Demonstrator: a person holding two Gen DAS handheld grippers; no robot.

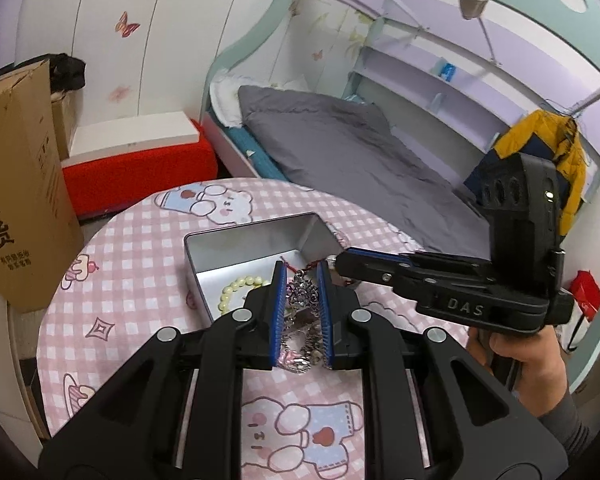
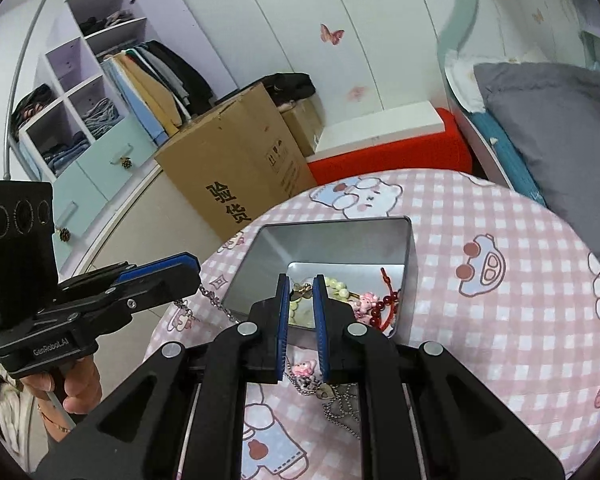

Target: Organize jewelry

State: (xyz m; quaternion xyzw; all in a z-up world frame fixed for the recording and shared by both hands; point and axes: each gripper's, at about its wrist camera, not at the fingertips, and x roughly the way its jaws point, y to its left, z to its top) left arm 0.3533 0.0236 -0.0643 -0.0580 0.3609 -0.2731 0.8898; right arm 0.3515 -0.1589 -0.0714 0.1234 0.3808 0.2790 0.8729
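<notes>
A silver metal tin (image 1: 236,240) stands open on the round table; it also shows in the right wrist view (image 2: 332,240). It holds a pale bead bracelet (image 1: 236,286), a red bead string (image 2: 384,304) and a pink charm (image 2: 366,302). My left gripper (image 1: 302,276) is shut on a silver chain necklace (image 1: 300,316), just at the tin's near edge; the chain hangs from it in the right wrist view (image 2: 216,304). My right gripper (image 2: 302,284) stands narrowly apart over the tin's near edge, with a chain with pink charm (image 2: 308,376) lying on the cloth beneath it.
The table has a pink checked cloth (image 2: 480,320) with bear prints. A cardboard box (image 2: 236,172) stands beside the table at the left. A red stool (image 1: 140,176) and a bed with grey bedding (image 1: 340,140) lie behind.
</notes>
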